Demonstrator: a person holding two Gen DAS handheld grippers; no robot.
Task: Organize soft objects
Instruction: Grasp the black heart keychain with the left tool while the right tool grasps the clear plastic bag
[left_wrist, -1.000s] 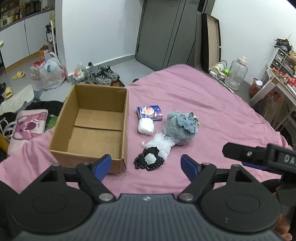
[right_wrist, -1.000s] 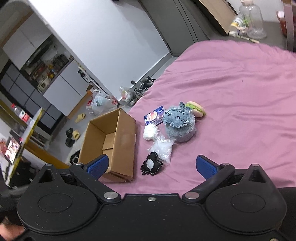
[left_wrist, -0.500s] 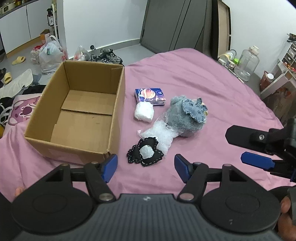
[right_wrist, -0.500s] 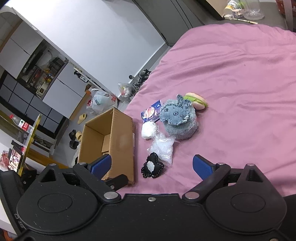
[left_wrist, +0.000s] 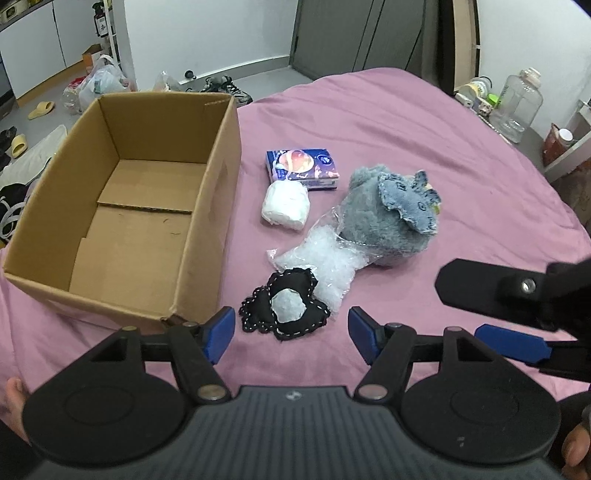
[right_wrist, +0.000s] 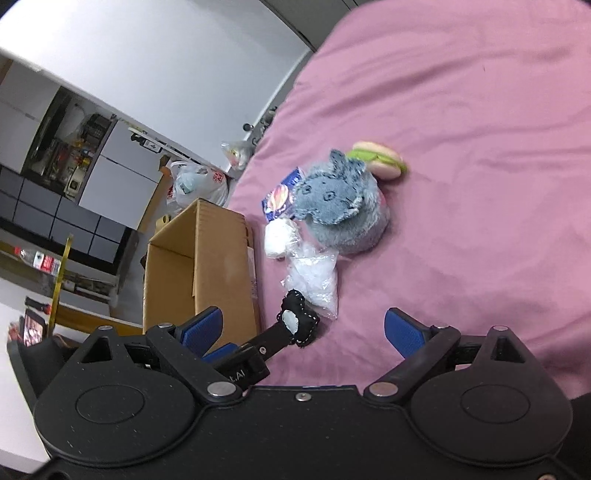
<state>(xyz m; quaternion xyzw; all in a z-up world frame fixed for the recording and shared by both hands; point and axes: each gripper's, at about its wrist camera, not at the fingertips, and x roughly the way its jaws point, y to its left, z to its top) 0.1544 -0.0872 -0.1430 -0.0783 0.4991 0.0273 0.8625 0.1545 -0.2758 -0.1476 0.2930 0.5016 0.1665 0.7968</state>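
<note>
1. The black stitched pouch (left_wrist: 284, 308) with a white patch is seen lying on the pink bedspread (left_wrist: 424, 155), nearest of the soft things to both grippers and just beside the near right corner of the cardboard box (left_wrist: 122, 206), which stands empty.
2. From the pouch, a clear bag of white filling (left_wrist: 323, 264) lies touching it at 1 o'clock, a white wrapped bundle (left_wrist: 285, 206) sits at 12 o'clock, and a blue tissue pack (left_wrist: 302, 168) lies just beyond that. A grey plush toy (left_wrist: 391, 218) rests at 2 o'clock on the bag's far end; a toy burger (right_wrist: 380, 161) is tucked behind it.
3. The left gripper (left_wrist: 290, 334) is held partly open with nothing between its blue pads, the pouch lying just ahead of the gap.
4. The right gripper (right_wrist: 303, 330) is spread wide and holds nothing; its jaws are not yet around any item.
5. The step in hand is judged to be the reach for the pouch. It would best be straddled evenly, with the pads brought down close to the bedspread before closing.
6. The bag's edge should be kept out of the pinch, or it may be dragged along.
7. The sheet itself could be caught if the pads are pressed too deep.
</note>
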